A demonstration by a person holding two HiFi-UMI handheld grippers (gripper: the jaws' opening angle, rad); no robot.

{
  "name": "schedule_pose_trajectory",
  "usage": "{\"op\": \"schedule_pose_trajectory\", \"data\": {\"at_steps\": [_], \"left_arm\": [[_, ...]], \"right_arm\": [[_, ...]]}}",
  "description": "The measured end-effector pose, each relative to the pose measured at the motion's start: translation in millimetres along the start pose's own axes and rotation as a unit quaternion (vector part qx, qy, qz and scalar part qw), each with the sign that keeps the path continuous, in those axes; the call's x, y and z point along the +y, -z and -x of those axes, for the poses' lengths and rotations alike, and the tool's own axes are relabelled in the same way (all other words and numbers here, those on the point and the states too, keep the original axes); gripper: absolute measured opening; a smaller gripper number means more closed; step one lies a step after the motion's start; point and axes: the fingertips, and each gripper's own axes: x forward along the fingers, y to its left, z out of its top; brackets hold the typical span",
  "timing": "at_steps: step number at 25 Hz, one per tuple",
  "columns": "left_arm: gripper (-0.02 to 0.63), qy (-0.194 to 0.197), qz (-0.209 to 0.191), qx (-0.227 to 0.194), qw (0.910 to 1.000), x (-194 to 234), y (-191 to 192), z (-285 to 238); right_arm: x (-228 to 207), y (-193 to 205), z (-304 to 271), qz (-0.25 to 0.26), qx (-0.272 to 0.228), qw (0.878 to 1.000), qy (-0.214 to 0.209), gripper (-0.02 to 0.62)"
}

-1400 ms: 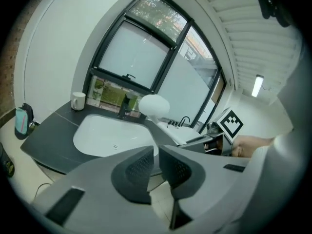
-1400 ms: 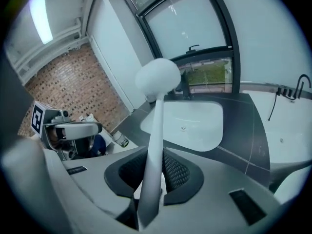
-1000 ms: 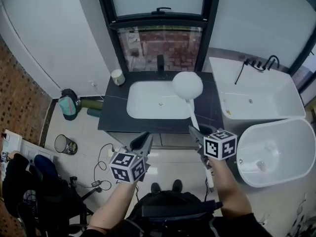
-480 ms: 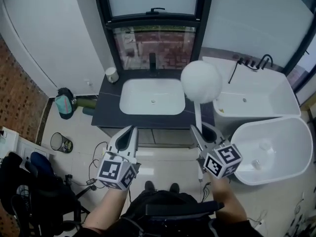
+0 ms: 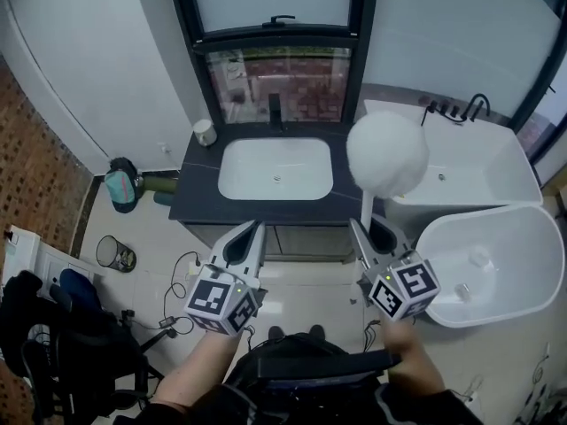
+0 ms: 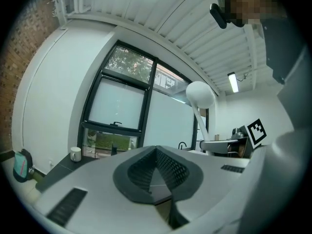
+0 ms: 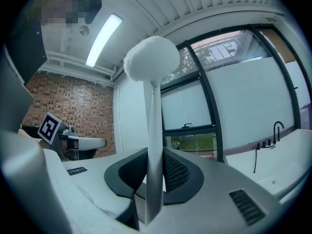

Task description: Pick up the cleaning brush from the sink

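The bathtub (image 5: 469,180) is the largest thing near the work. In the head view the brush head overlaps its left edge, so any swing of the long tool should stay short of the rim and the black taps (image 5: 479,107).

The dark vanity counter (image 5: 199,197) and its white sink (image 5: 276,168) lie to the left of the tub, and the basin holds nothing. The cleaning brush (image 5: 387,153) is up in the air, clear of the sink. Its round white head sits between sink and tub, and its handle runs down into the right gripper (image 5: 372,235).

In the right gripper view the 2 jaws are clamped on the flat handle (image 7: 152,155) low down, far from the head (image 7: 151,57). I judge that this makes the tool top-heavy. The pick-up is best finished with a firm clamp, the handle upright rather than leaning, and a pace slow enough that the head does not whip.

The left gripper (image 5: 245,242) hangs beside it, its jaws closed together on nothing, and should stay apart from the handle. The small white cup (image 5: 205,132) at the counter's back left corner is well out of the way.
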Motion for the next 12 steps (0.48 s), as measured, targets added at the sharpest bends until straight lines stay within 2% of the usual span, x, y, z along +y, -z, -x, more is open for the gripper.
{"op": "schedule_pose_trajectory", "data": {"at_steps": [12], "left_arm": [[0.002,-0.002,0.001,0.003,1.0,19.3,13.0,25.0]], "right_arm": [[16.9,6.8,0.7,0.003,-0.001,1.0,0.018,0.053]]}}
